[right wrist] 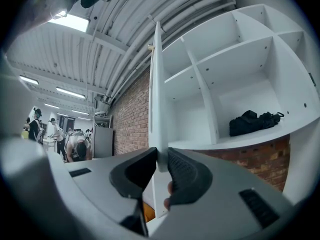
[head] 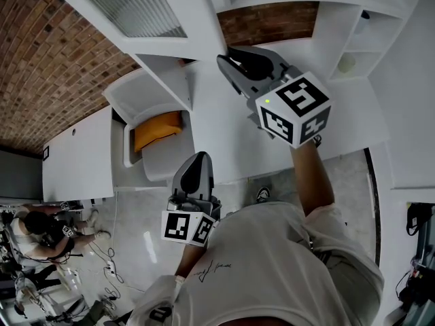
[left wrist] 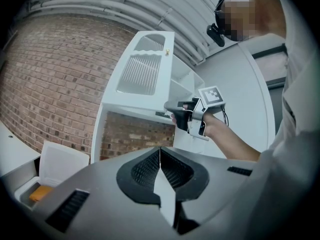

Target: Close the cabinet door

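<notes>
The white cabinet door (head: 197, 19) with a ribbed glass panel (head: 129, 5) stands swung open, away from the white shelf cabinet (head: 340, 26). My right gripper (head: 230, 60) is at the door's lower corner. In the right gripper view the door (right wrist: 156, 94) runs edge-on between the jaws, and the right gripper (right wrist: 161, 159) is shut on it. The left gripper view shows the same door (left wrist: 142, 69) with the right gripper (left wrist: 172, 115) at its bottom edge. My left gripper (head: 198, 160) hangs lower, away from the door; its jaws (left wrist: 160, 151) are shut on nothing.
A white bin (head: 146, 100) holding an orange thing (head: 158, 129) stands below the open door. A black bag (right wrist: 252, 121) lies on a cabinet shelf. A brick wall (head: 47, 53) is behind. People (head: 41, 229) work at the far left.
</notes>
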{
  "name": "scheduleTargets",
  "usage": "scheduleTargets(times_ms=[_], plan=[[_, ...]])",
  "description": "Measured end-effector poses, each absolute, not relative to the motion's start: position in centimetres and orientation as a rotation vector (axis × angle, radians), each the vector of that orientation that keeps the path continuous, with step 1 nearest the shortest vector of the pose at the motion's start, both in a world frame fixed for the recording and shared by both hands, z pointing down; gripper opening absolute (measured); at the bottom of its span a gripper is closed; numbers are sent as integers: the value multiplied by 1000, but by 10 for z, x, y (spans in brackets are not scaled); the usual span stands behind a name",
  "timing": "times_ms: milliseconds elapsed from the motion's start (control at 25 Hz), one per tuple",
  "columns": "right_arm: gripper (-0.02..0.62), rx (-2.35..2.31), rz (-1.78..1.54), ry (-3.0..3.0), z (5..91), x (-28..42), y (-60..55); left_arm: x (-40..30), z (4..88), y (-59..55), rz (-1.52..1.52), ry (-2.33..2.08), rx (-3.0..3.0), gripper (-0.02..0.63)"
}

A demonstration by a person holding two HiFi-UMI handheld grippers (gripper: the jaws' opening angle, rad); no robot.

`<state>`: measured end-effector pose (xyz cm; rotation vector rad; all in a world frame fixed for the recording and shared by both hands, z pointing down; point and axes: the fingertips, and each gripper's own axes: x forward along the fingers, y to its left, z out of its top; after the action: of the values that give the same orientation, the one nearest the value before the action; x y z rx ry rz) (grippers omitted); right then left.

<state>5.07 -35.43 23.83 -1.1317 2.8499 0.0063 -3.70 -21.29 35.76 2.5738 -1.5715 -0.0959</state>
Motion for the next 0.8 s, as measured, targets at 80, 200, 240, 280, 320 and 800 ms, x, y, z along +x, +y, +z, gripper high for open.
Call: scheduleTargets(times_ms=[80,200,240,280,320,800], plan=[[74,-1140,6,2849,238,52,-358,-37,358,-213,-94,-1571,2573,17],[76,-1157,5,2842,238,55,-362,-36,358,-214,-96,-1570,2572,17],[77,-1163,3,2839,238,56,-363,-37,358,-214,-95,-1570,2572,17],[78,-1170,-1,2834,238,56,-364,-37,358,-214,-94,-1570,2571,17],[78,-1177,-5,2829,238,57,-365,-37,358,-215,-94,-1570,2571,17],[83,-1243,2,2803,238,64,-382,-38,363,-222,-81,-1575,2556,17]])
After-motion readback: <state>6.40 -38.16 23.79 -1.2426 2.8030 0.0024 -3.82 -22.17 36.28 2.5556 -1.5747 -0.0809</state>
